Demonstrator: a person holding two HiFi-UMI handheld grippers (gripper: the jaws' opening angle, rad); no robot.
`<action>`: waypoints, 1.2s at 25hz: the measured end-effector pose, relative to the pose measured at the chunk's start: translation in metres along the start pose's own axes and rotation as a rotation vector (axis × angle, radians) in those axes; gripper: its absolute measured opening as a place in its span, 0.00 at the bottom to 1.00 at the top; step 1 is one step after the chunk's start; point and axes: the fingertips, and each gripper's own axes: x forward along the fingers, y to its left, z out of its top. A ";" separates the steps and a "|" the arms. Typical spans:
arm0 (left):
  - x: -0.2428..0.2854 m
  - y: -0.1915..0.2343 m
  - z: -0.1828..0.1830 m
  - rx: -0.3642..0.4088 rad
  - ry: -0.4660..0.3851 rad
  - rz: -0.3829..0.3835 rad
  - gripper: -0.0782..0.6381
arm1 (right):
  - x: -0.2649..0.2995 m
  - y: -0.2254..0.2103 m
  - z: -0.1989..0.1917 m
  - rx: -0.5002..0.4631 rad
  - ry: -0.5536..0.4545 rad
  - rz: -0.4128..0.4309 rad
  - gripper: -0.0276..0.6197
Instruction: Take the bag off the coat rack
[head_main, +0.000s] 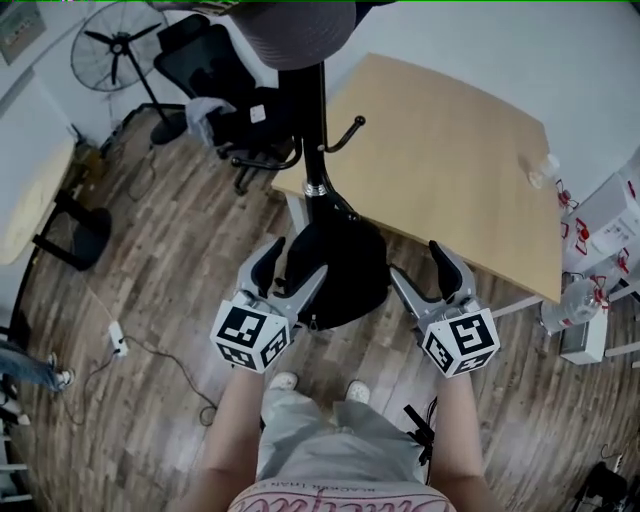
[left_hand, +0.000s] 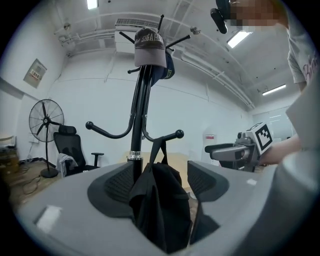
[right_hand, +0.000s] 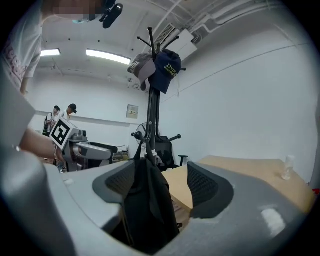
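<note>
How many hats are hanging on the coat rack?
2: a grey hat at the top of the coat rack and a dark blue hat right beside it. Another could be hidden behind them.

Matt black cloth bag (left_hand: 160, 210), glossy black metal coat rack (left_hand: 141, 110), wood-plank floor (head_main: 170, 250)

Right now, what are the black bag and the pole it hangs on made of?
The black bag looks like soft, matte cloth: it sags and folds with no shine. The coat rack pole looks like black painted metal: thin, smooth, slightly glossy, with a silvery ring at a joint. The coating could be something else.
</note>
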 end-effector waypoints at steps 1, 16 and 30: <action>0.000 0.001 -0.006 -0.005 0.013 0.012 0.58 | 0.003 0.000 -0.005 0.001 0.010 0.014 0.55; -0.002 0.008 -0.080 -0.077 0.119 0.178 0.57 | 0.040 0.015 -0.073 -0.034 0.130 0.202 0.55; 0.007 0.019 -0.135 -0.089 0.211 0.213 0.55 | 0.080 0.001 -0.132 -0.048 0.242 0.168 0.55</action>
